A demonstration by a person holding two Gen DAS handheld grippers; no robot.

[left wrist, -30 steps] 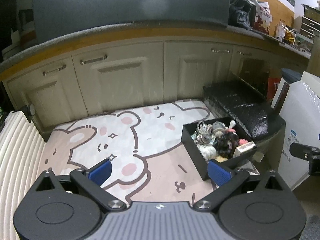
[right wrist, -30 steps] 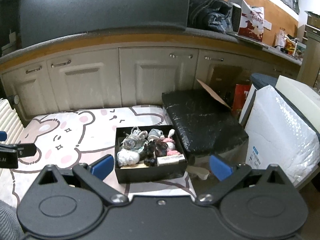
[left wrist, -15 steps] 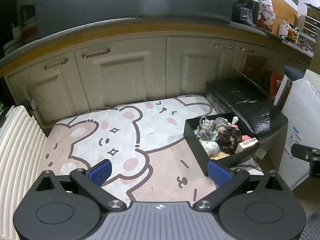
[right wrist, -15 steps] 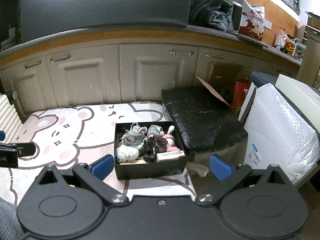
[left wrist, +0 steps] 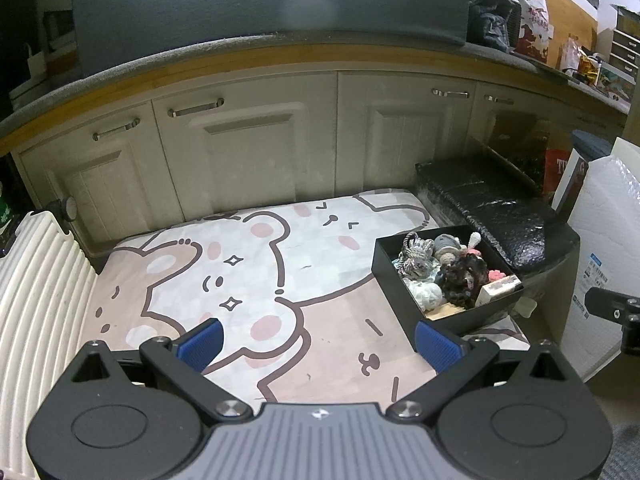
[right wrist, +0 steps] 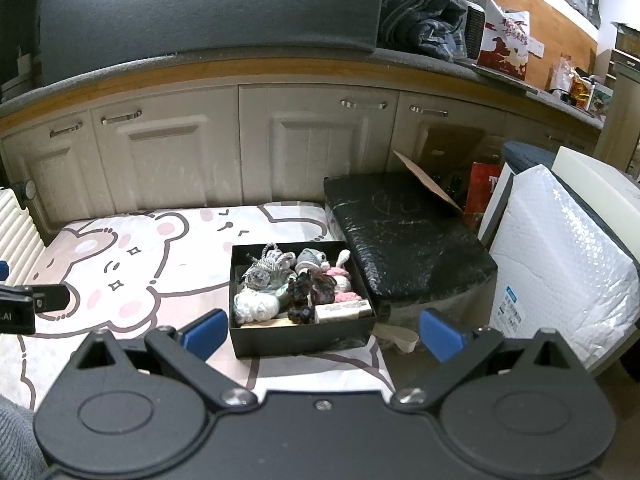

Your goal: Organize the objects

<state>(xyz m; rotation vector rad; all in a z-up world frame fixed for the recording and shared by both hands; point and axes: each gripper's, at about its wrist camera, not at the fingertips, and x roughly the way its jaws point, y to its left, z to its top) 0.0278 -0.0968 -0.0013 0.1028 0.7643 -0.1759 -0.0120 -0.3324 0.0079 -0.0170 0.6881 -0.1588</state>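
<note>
You hold both grippers above a mat (left wrist: 248, 280) printed with pale cartoon bears in cream and pink, which fills the middle of both views. Your left gripper (left wrist: 319, 343) has its blue fingers spread wide with nothing between them; your right gripper (right wrist: 322, 332) is spread just as wide and is also empty.

The box (right wrist: 300, 340), black and lidless, sits on the mat's right edge: right of centre in the left view (left wrist: 404, 276), dead centre in the right one, between the blue pads. It is packed with small things: a grey-and-white cord bundle (right wrist: 268, 266), a white yarn ball (right wrist: 254, 306), a dark frilly lump (right wrist: 304, 294), something pink (right wrist: 346, 294) and a small carton (right wrist: 342, 312) at the near right corner.

Behind the mat a row of cream cabinets (right wrist: 168, 156) with metal handles runs across the frame under a grey counter (right wrist: 120, 72) with a wood edge. A big dark panel (left wrist: 268, 12) fills the top. Just right of the box lies a bundle wrapped in black plastic (right wrist: 404, 240), and further right a bubble-wrapped slab (right wrist: 560, 256). A ribbed white panel (left wrist: 36, 292) lines the left view's left edge. Folded dark clothes (right wrist: 420, 28) and a red-and-white bag (right wrist: 506, 46) sit on the counter at upper right.
</note>
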